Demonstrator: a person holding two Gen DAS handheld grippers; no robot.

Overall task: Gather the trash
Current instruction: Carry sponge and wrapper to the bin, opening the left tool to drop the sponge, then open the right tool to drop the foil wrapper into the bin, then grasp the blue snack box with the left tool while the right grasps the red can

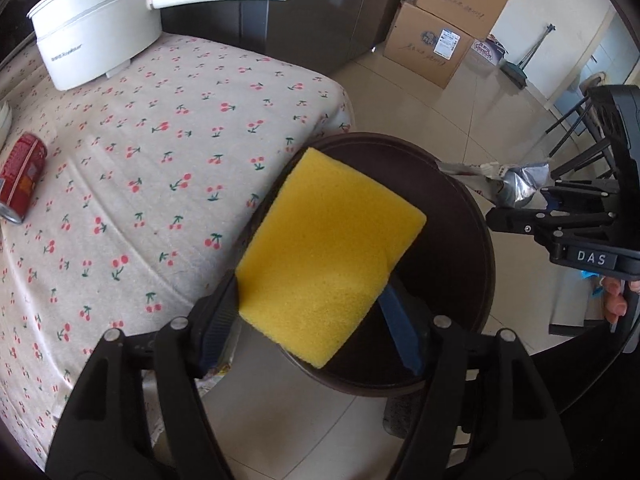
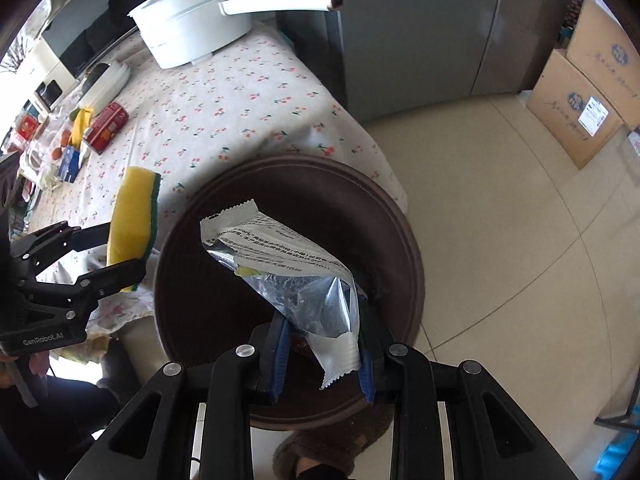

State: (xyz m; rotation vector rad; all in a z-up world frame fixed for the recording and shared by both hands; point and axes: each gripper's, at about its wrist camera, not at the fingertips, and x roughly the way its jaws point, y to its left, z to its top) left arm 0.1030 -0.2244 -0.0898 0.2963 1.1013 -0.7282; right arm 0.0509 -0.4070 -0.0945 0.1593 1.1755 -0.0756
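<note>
My left gripper (image 1: pixel 316 312) is shut on a yellow sponge (image 1: pixel 328 256) with a green scouring side (image 2: pixel 154 216), held over the near rim of a round dark brown bin (image 1: pixel 476 248). My right gripper (image 2: pixel 320 356) is shut on a silver snack wrapper (image 2: pixel 288 272), held above the bin's opening (image 2: pixel 384 248). The wrapper also shows at the right in the left wrist view (image 1: pixel 516 184). A red can (image 1: pixel 22 176) lies on its side on the cherry-print tablecloth (image 1: pixel 160 168).
A white electric pot (image 1: pixel 92 28) with a long handle stands at the table's far end. Several small items and packets (image 2: pixel 64 148) lie on the far table side. Cardboard boxes (image 1: pixel 444 24) are stacked on the tile floor by a grey fridge (image 2: pixel 420 32).
</note>
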